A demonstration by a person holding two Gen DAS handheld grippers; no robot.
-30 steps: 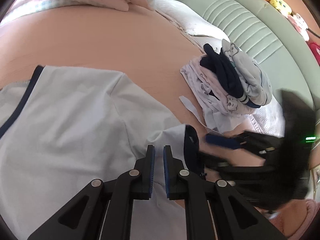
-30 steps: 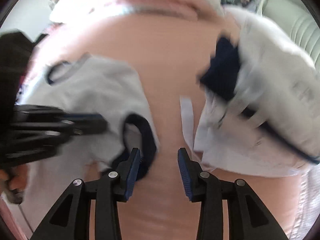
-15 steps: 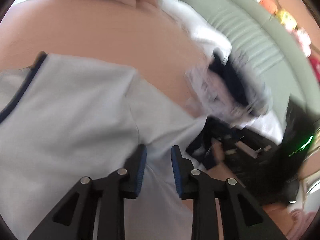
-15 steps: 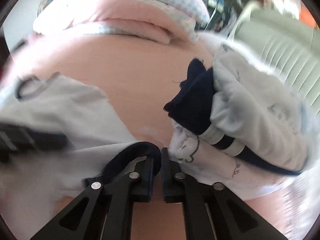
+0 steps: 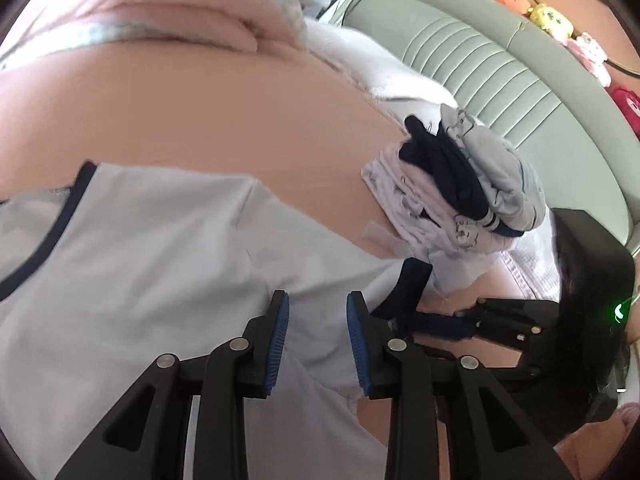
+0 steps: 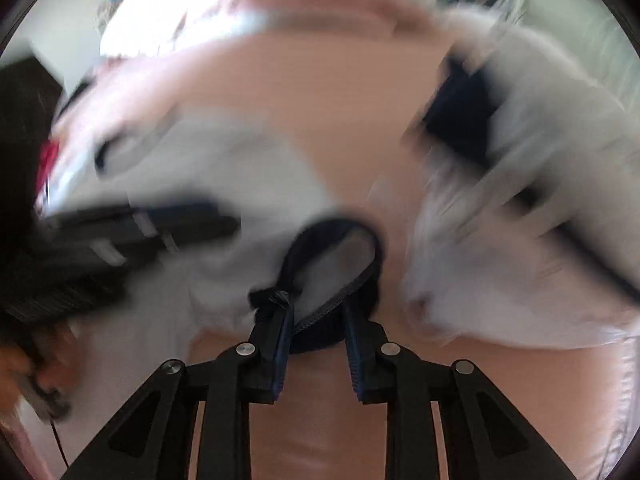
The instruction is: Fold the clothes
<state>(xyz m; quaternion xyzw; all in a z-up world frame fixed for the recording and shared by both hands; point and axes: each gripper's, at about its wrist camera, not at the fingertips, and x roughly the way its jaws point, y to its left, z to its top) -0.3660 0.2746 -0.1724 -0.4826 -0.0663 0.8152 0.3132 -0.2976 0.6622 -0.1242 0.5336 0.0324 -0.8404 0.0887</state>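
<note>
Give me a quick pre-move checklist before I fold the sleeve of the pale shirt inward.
1. Right gripper on the navy sleeve cuff: cuff sits between the fingers, but the jaws show a gap; grip cannot tell.
2. Left gripper open and holding nothing: ok, jaws apart over the pale shirt.
3. Shirt body lying flat on the pink bed sheet: ok, only light creases in the left wrist view.
4. Pile of folded clothes apart from the sleeve: not ok, it lies close beside the cuff.
5. Right wrist view sharp enough to judge: not ok, heavy motion blur.
</note>
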